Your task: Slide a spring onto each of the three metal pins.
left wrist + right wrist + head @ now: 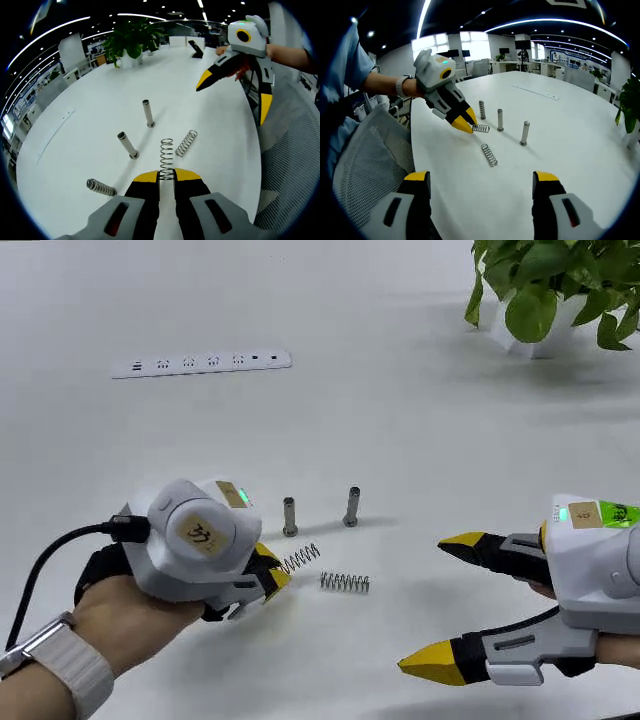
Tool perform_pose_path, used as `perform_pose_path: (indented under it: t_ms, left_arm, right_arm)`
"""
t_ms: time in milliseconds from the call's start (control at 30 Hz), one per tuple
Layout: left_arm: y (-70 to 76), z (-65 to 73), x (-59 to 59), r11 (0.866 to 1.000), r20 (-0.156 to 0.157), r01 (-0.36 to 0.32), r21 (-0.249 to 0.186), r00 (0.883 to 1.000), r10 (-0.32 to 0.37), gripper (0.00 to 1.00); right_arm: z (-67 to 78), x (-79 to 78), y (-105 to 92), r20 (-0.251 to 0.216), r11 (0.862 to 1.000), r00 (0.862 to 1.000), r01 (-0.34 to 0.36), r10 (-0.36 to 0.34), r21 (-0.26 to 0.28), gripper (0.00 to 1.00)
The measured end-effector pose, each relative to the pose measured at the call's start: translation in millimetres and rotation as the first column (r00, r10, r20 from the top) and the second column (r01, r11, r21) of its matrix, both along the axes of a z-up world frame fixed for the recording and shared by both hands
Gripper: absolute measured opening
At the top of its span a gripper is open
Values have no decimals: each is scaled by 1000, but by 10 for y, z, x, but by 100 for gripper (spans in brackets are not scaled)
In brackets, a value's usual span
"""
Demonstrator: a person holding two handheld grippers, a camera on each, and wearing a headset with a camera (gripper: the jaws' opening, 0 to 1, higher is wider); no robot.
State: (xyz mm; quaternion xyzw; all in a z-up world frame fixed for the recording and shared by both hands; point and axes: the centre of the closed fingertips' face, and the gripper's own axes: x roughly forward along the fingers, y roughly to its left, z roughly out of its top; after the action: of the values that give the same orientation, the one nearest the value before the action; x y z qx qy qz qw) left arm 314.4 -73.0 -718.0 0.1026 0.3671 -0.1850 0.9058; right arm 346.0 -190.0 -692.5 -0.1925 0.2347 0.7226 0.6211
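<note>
Starting far left in the left gripper view: a coiled piece [101,187] sits near the rim. I can't tell if it's a bare spring or the third pin already sleeved. Left claw [166,176] is pressed together, pinching the held spring [166,155] by one end. The coil sticks straight out along the jaws, lying low over the bench [400,420] as far as I can judge. Near pin [127,145] stands upright just ahead-left of the spring's free end, with the far pin [148,113] upright beyond it. Spring axis and pin axis are crossed, so I reckon the coil must be tipped vertical over the near pin. Loose spring [186,143] lies flat just right of the held one. Right claw [482,176] is spread wide, carrying nothing, well apart from the pins. Left is nearer.
</note>
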Motion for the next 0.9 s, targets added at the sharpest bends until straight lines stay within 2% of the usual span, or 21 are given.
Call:
perform_pose_path:
  t_ms: [100, 267, 467, 567, 667, 900]
  left_arm:
    - [2, 82, -56, 1000, 32, -4, -17, 999, 5, 10]
    - [-9, 186, -142, 999, 47, -20, -37, 999, 22, 10]
    - [-10, 252, -232, 1000, 74, -1, -29, 997, 3, 10]
    - [-73, 280, -289, 999, 92, 48, -23, 995, -46, 10]
    - [-119, 277, -351, 997, 91, 79, -5, 993, -78, 10]
    - [-259, 248, -447, 985, 94, 170, -14, 981, -168, 10]
  right_arm:
    - [58, -14, 50, 18, 1000, 1000, -22, 22, 3, 84]
    - [147, -40, 170, 23, 999, 999, -47, 46, 27, 84]
    - [157, -124, 281, 33, 994, 994, -105, 104, 26, 83]
    - [185, -161, 327, 30, 991, 991, -130, 129, 31, 81]
    - [226, -212, 375, 21, 987, 988, -154, 154, 37, 76]
    - [310, -333, 496, 26, 972, 972, -232, 232, 39, 63]
